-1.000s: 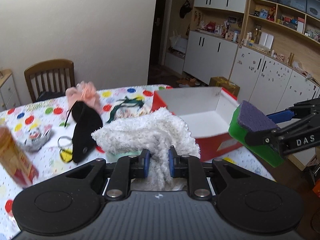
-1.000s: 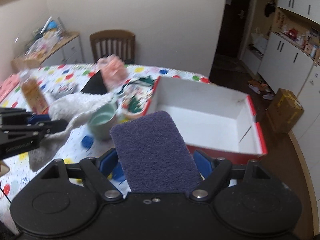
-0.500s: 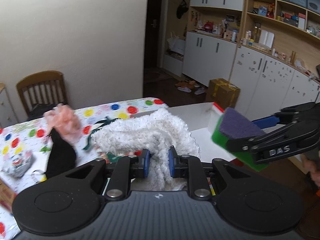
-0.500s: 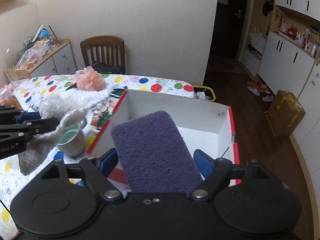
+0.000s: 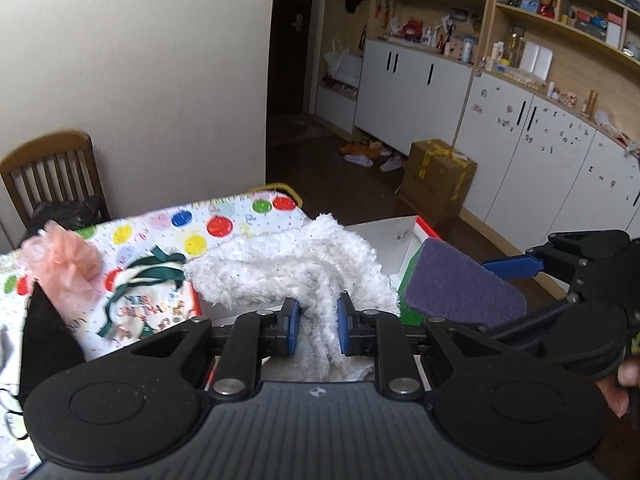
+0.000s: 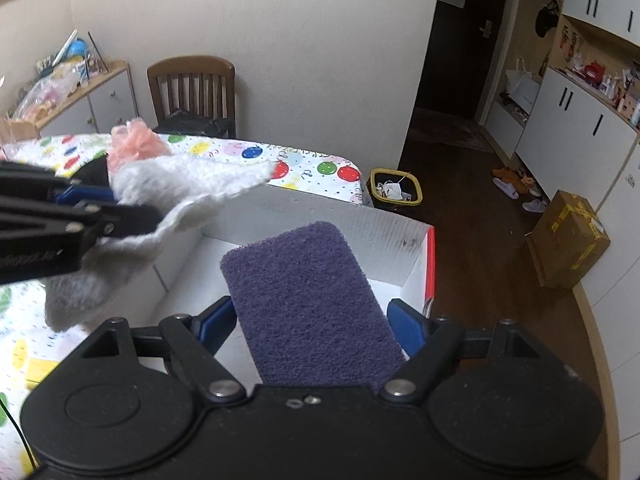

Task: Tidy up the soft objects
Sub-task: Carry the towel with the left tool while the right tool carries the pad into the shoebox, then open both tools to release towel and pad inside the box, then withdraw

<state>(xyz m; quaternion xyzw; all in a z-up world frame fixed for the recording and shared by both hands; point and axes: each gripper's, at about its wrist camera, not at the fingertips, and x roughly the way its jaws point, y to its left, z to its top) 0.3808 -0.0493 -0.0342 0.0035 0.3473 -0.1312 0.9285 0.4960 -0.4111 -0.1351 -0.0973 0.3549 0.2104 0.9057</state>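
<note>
My left gripper is shut on a fluffy white cloth and holds it in the air over the near left part of the white box with red sides. The cloth also shows in the right wrist view. My right gripper is shut on a purple-topped green sponge above the box's open inside. The sponge also shows at the right in the left wrist view. A pink mesh pouf and a black soft item lie on the dotted tablecloth.
A Christmas-print cloth with green straps lies left of the box. A wooden chair stands at the table's far side. A yellow-rimmed bin and a cardboard box sit on the floor to the right.
Both grippers moved forward and right with their loads. The cloth and the sponge now hang over the box; the mug and bottle have left the views.
</note>
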